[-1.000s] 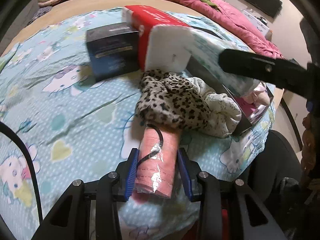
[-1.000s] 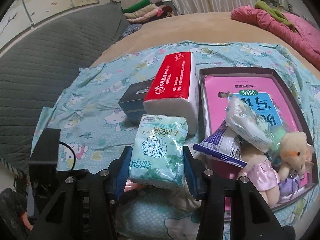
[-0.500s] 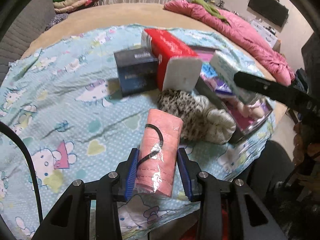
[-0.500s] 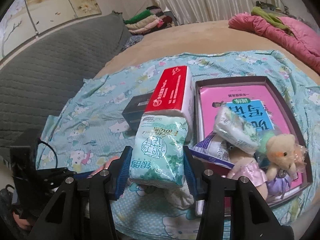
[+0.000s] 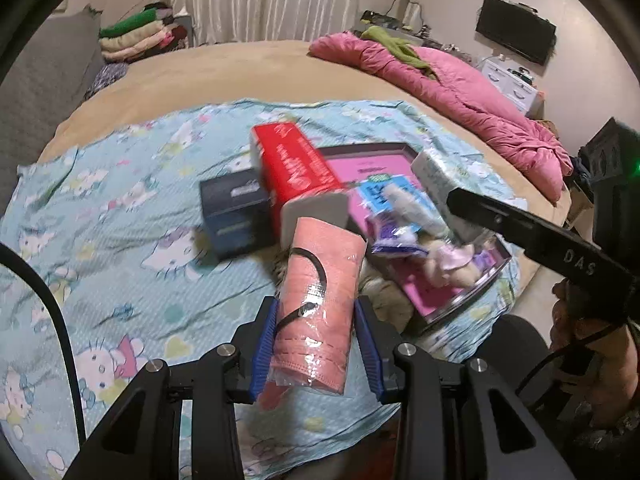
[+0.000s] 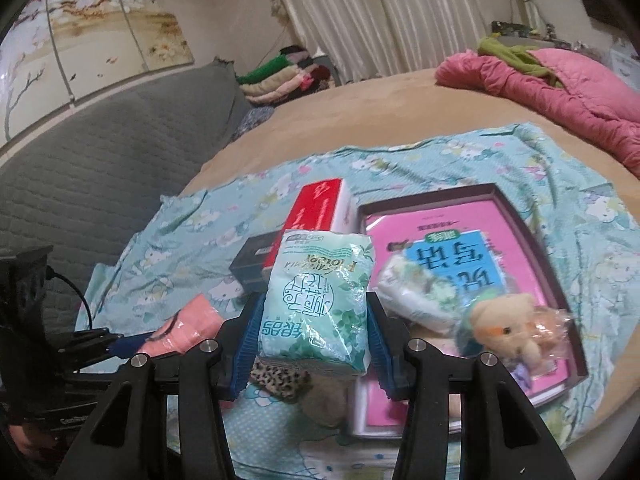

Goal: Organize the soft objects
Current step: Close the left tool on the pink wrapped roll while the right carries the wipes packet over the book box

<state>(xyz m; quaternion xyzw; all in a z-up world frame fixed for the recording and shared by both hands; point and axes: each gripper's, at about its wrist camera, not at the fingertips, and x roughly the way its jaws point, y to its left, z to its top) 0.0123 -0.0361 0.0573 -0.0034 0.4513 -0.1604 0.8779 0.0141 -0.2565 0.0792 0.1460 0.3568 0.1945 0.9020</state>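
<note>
One pink-lined tray lies on the Hello Kitty sheet, one plush bear and wrapped packs inside. One red tissue box sits beside one dark box. Right gripper is clamped on one green tissue pack, long axis pointing away, raised above the sheet. Left gripper is clamped on one pink mask pack, long axis pointing forward.
</note>
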